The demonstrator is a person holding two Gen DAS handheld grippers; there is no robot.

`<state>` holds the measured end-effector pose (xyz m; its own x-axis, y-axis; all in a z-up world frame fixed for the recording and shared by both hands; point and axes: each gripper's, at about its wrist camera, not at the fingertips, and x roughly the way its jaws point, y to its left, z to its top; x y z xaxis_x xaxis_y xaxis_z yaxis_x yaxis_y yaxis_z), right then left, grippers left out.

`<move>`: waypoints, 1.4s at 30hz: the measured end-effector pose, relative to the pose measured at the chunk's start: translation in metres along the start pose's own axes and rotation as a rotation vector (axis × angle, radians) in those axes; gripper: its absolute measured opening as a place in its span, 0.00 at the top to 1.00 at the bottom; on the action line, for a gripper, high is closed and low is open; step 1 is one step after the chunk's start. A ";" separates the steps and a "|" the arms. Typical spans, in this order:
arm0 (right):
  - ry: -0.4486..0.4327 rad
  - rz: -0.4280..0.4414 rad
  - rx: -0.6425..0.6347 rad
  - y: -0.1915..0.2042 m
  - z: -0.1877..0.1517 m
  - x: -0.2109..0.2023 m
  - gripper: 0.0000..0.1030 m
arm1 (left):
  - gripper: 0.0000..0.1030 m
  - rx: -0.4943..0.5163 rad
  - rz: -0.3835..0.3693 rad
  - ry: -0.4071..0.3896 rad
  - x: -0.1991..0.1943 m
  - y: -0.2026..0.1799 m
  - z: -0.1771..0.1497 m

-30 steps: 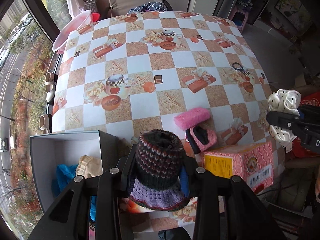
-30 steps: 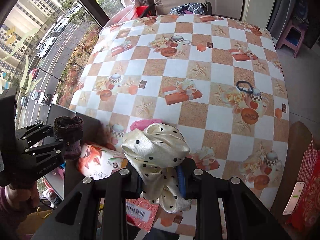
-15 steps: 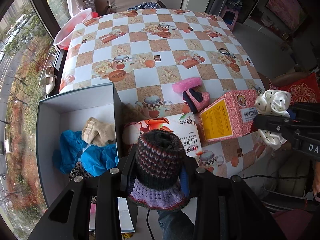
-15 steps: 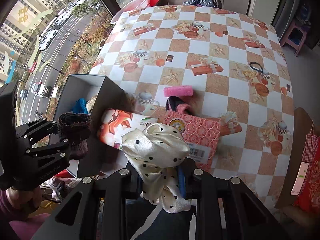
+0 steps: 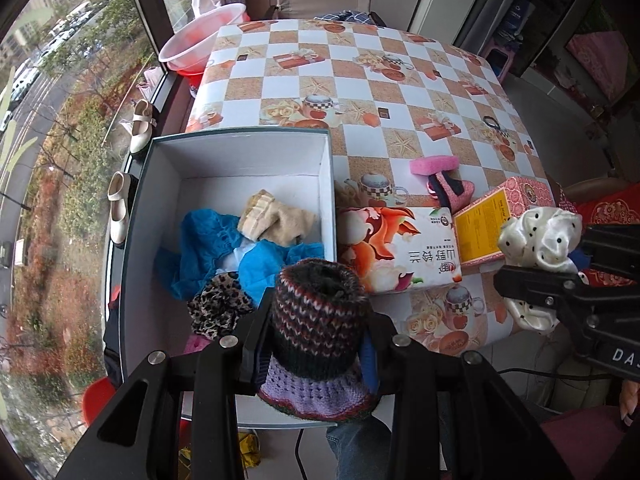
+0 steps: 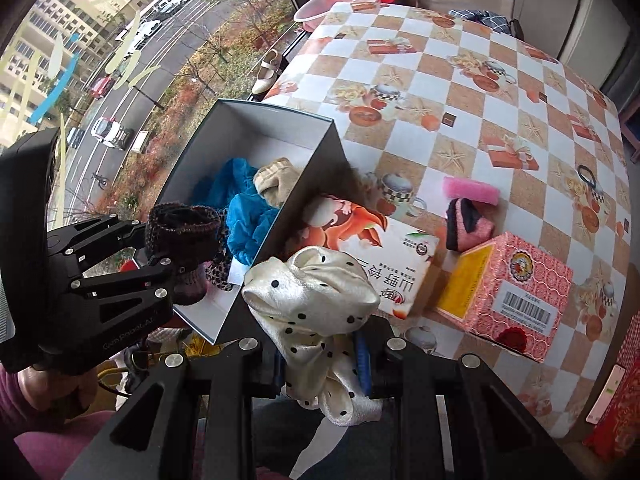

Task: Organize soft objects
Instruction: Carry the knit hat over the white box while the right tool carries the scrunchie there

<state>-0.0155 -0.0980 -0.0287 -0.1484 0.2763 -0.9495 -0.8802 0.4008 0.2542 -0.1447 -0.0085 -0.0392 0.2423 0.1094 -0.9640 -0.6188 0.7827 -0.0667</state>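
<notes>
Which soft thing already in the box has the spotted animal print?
The leopard-print scrunchie at the near end of the grey box; the crumpled cloth beside it is plain blue and the knit piece plain beige.

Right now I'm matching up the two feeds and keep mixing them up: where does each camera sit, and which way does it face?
Left wrist: on the left tongs, looking steeply down at the open box; its own fingers clamp a knitted hat, and the right tongs show at the right edge.
Right wrist: on the right tongs, looking down over the table; they pinch a dotted cloth, and the left tongs and a hand show at left.
Shared: box, tissue pack, pink carton.
</notes>
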 end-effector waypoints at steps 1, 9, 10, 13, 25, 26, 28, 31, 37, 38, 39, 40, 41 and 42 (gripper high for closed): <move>0.005 0.001 -0.013 0.005 0.001 0.002 0.73 | 0.62 -0.012 0.003 0.000 0.000 0.005 -0.002; 0.040 -0.006 -0.104 0.036 0.010 0.013 0.73 | 0.62 -0.102 0.017 -0.001 0.002 0.035 -0.018; 0.045 -0.006 -0.115 0.039 0.011 0.015 0.73 | 0.62 -0.109 0.020 -0.003 0.002 0.038 -0.020; 0.058 -0.007 -0.152 0.050 0.016 0.019 0.73 | 0.62 -0.139 0.022 -0.013 0.001 0.045 -0.023; 0.074 -0.006 -0.279 0.088 0.035 0.025 0.73 | 0.62 -0.236 0.036 -0.037 0.000 0.070 -0.031; 0.076 -0.007 -0.286 0.089 0.035 0.025 0.73 | 0.62 -0.243 0.037 -0.037 0.000 0.072 -0.032; 0.083 -0.006 -0.295 0.092 0.036 0.027 0.73 | 0.62 -0.254 0.037 -0.039 0.000 0.075 -0.034; 0.091 -0.007 -0.307 0.094 0.037 0.029 0.73 | 0.62 -0.267 0.038 -0.039 0.001 0.079 -0.036; 0.102 -0.008 -0.322 0.098 0.037 0.032 0.73 | 0.62 -0.277 0.033 -0.036 0.002 0.082 -0.038; 0.104 -0.009 -0.323 0.099 0.037 0.033 0.73 | 0.62 -0.277 0.032 -0.035 0.003 0.082 -0.038; 0.105 -0.010 -0.324 0.099 0.037 0.033 0.73 | 0.62 -0.278 0.031 -0.035 0.003 0.082 -0.039; 0.106 -0.010 -0.325 0.100 0.038 0.033 0.73 | 0.62 -0.278 0.031 -0.035 0.003 0.082 -0.039; 0.106 -0.010 -0.327 0.100 0.038 0.034 0.73 | 0.62 -0.278 0.031 -0.035 0.003 0.082 -0.039; 0.106 -0.010 -0.328 0.100 0.038 0.034 0.73 | 0.62 -0.278 0.031 -0.035 0.003 0.082 -0.039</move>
<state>-0.0914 -0.0151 -0.0281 -0.1697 0.1741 -0.9700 -0.9774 0.0963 0.1882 -0.2240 0.0325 -0.0577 0.2431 0.1556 -0.9574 -0.8065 0.5808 -0.1104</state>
